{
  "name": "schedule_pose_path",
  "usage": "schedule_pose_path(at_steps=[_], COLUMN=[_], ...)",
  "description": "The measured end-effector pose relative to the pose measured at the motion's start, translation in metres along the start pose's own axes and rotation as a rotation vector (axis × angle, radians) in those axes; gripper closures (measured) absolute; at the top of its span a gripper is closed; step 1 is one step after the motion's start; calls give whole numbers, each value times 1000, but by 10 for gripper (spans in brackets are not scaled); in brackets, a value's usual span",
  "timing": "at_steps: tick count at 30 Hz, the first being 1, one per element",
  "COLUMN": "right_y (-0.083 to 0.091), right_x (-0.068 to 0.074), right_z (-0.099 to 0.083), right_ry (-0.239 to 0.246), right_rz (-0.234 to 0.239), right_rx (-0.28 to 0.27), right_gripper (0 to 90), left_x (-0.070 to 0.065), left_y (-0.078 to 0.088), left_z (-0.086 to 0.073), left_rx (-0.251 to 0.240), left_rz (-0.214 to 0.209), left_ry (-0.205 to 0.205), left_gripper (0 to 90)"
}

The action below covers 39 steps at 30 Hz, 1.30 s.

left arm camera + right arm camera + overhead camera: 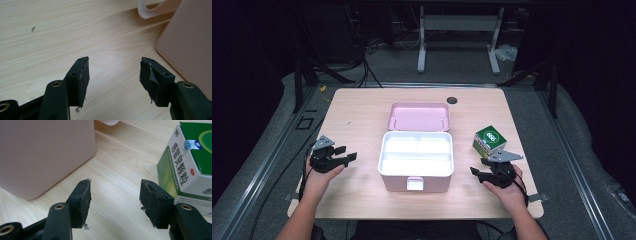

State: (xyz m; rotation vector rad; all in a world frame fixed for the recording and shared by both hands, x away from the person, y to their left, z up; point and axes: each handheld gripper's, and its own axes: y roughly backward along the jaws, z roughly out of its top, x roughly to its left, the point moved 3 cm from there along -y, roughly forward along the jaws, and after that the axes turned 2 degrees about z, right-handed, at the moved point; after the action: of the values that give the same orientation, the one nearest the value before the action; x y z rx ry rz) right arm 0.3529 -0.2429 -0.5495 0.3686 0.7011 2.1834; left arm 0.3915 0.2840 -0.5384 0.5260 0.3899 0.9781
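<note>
Right of the open pink storage box, just beside its wall, stands the green-and-white carton, with your right gripper just in front of it, jaws apart and empty. Square those jaws to two opposite carton faces before closing. On the box's far side, your left gripper gapes wide, holding nothing; keep it clear of the white compartments.

Wooden table, dark round hole at far edge; grey floor beyond.
</note>
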Motion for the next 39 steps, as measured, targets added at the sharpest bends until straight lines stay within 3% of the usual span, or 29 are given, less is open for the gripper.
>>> schedule_pose_path(at_steps=[6,22,26,31,39], right_y=[3,-6,-7,-8,-7], right_x=[-4,1,2,4,3], right_z=[0,7,6,6,6], right_ry=[-11,-9,4,7,-4], right_rz=[-20,-17,-6,1,-16], right_rx=[-21,-11,6,3,1], right_gripper=[417,411,421,420,418], left_x=[-2,-13,-16,-23,-34], left_y=[1,7,6,4,7], left_z=[0,-5,-3,0,14], left_rx=[13,42,57,75,60], left_rz=[-17,-30,-67,-108,-115], left_ry=[-8,-63,-46,-62,-55], left_gripper=[470,461,474,489,485])
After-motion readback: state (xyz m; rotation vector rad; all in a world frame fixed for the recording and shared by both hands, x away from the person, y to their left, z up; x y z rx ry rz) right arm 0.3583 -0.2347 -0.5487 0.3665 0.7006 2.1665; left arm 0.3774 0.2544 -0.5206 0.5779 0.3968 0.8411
